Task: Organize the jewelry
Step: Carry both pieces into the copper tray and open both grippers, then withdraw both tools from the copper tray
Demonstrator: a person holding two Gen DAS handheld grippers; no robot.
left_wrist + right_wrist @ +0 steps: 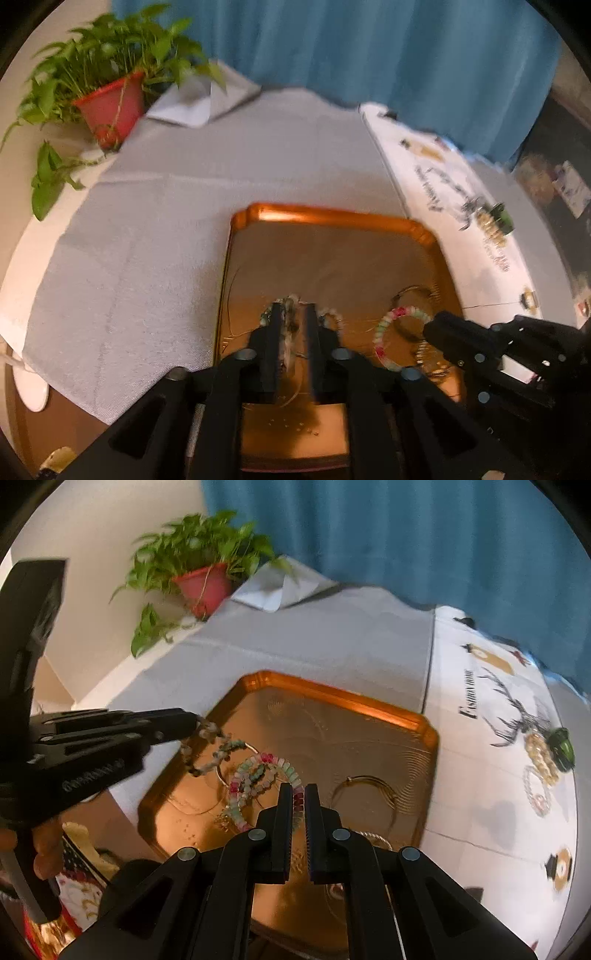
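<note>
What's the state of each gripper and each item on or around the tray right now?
left gripper: jaws part open, pale chip-bead strand at the fingertips
right gripper: shut on pink-green bead bracelet
thin metal bangle: lying flat in tray
copper tray: flat on grey cloth, holds jewelry
green beetle brooch: on the printed white cloth, outside tray
potted plant: upright

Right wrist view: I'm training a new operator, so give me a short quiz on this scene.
1. True or false: the plant pot is blue.
2. The tray lies on: A) a grey cloth; B) bare wood; C) a stack of books.
3. Which gripper has the pink and green bracelet between its fingers?

Key: 1 false, it is red. 2 A. 3 the right gripper.
</note>
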